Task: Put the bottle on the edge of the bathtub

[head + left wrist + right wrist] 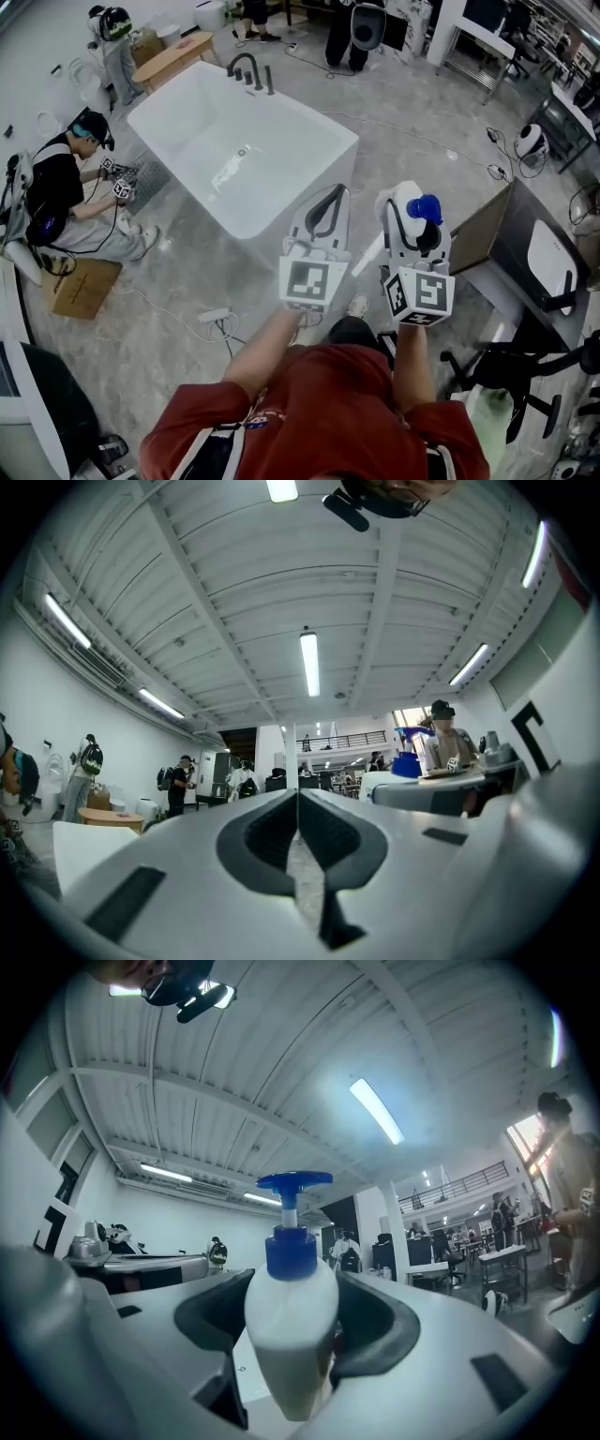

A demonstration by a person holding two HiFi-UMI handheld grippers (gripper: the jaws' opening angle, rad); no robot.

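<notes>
A white pump bottle (pixel 291 1335) with a blue pump head (pixel 427 208) stands upright between the jaws of my right gripper (pixel 292 1321), which is shut on its body. In the head view the right gripper (pixel 410 225) is held up in the air to the right of the white bathtub (pixel 309 122), off its near right corner. My left gripper (pixel 323 217) hangs beside it, just in front of the tub's near rim, shut and empty. In the left gripper view its jaws (pixel 298 841) meet with nothing between them and point up at the ceiling.
A black faucet (pixel 246 68) stands on the tub's far rim. A person in black (pixel 56 197) crouches on the floor left of the tub beside a cardboard box (pixel 80 288). A dark table (pixel 534 253) stands at the right, cables and a power strip (pixel 214 316) lie on the floor.
</notes>
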